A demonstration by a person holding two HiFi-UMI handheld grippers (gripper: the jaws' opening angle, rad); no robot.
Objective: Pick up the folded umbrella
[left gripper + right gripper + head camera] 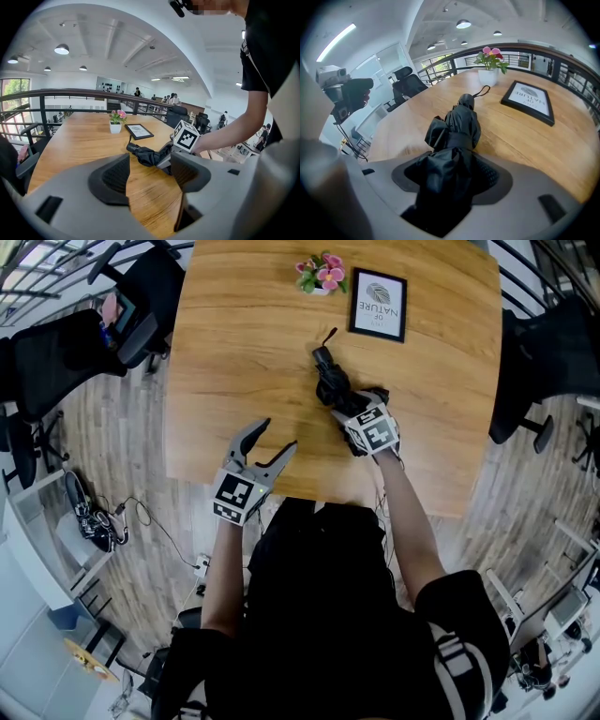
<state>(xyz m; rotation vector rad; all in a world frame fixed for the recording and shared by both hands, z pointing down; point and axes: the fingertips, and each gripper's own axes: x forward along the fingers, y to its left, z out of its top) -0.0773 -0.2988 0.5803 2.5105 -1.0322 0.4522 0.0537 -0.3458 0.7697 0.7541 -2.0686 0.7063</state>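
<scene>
The black folded umbrella [331, 382], fabric bunched under its strap, lies on the counter [244, 352] gripped by the right tongs [451, 182], while the left tongs [279, 434] gape empty and a white pot [489, 77] holds pink flowers [491, 52].

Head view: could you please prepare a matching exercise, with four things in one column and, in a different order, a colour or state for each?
Things:
1. folded umbrella
2. flower pot
3. framed picture
4. left claw

Colour or state:
A. open, nothing between its jaws
B. black frame, white inside
C. pink blossoms
D. black fabric, between the jaws of the right claw

Right pairs: 1-D, 2-C, 3-B, 4-A.
</scene>
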